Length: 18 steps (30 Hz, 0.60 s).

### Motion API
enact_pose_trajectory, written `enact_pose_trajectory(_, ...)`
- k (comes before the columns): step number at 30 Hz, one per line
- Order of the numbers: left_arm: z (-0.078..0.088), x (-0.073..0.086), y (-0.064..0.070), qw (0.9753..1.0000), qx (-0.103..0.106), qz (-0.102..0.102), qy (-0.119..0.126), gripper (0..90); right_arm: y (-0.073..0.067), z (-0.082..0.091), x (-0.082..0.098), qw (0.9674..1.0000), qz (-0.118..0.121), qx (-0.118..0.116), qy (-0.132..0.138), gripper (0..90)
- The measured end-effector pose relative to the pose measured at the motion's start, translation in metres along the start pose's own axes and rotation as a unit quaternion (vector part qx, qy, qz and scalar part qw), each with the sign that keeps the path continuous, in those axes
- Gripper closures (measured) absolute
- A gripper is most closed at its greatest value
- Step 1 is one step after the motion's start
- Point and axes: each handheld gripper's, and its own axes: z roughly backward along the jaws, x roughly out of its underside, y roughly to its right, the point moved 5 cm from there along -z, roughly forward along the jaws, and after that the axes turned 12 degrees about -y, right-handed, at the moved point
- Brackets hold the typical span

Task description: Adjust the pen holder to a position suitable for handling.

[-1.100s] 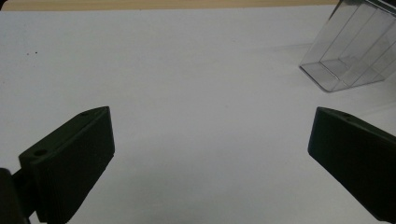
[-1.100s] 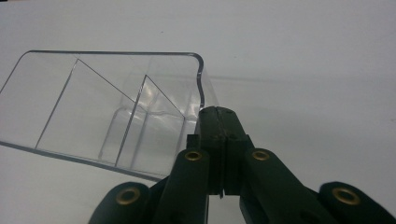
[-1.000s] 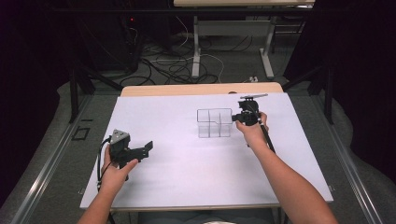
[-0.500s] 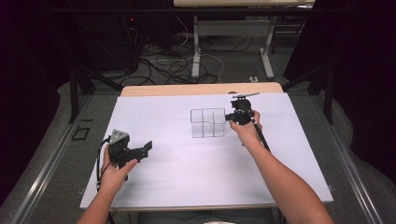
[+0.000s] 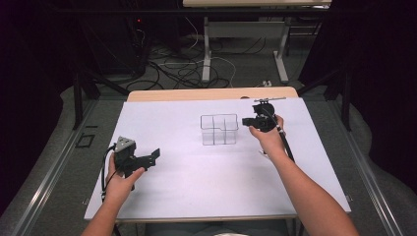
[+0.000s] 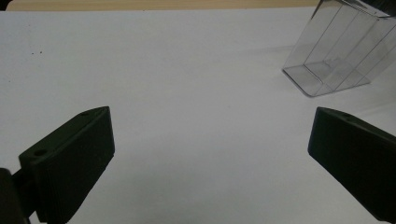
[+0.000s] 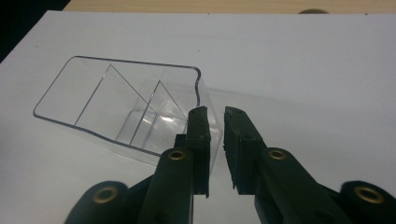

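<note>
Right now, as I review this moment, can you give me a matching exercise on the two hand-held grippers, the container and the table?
Things:
1. left hand-held gripper
2. right hand-held gripper
3. container
4. table

States:
a. clear, divided, empty
b. jaws a narrow gap apart
c. white top
d. jaws wide apart over bare table

Pairs: 1-d, 2-b, 3-a, 4-c

The right hand-held gripper's jaws have just been opening; the container's wall seems to lie between them.

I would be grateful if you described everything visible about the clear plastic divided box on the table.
The clear plastic divided box is transparent and thin-walled, with inner partitions forming compartments that look empty. It stands upright, open top up, on the white table. The right gripper straddles its near wall, jaws slightly apart after just opening.
</note>
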Motion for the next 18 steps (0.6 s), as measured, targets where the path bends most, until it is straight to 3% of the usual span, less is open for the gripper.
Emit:
enact_pose_trajectory(7,-0.001,0.000,0.001,1.0000,-0.001,0.001,0.002,0.7,0.011,0.016,0.009,0.9997,0.022,-0.009,0.002,65.3)
enact_pose_trajectory(13,-0.002,0.000,0.002,1.0000,-0.001,0.001,-0.001,0.7,0.019,0.028,0.020,0.9973,0.065,-0.005,0.033,55.4)
enact_pose_trajectory(15,-0.002,0.000,0.002,1.0000,-0.001,0.002,-0.001,0.7,0.020,0.031,0.025,0.9962,0.080,-0.013,0.032,50.3)
enact_pose_trajectory(18,-0.002,0.000,0.001,1.0000,-0.001,0.000,-0.003,0.7,0.023,0.033,0.033,0.9940,0.103,-0.004,0.037,46.0)
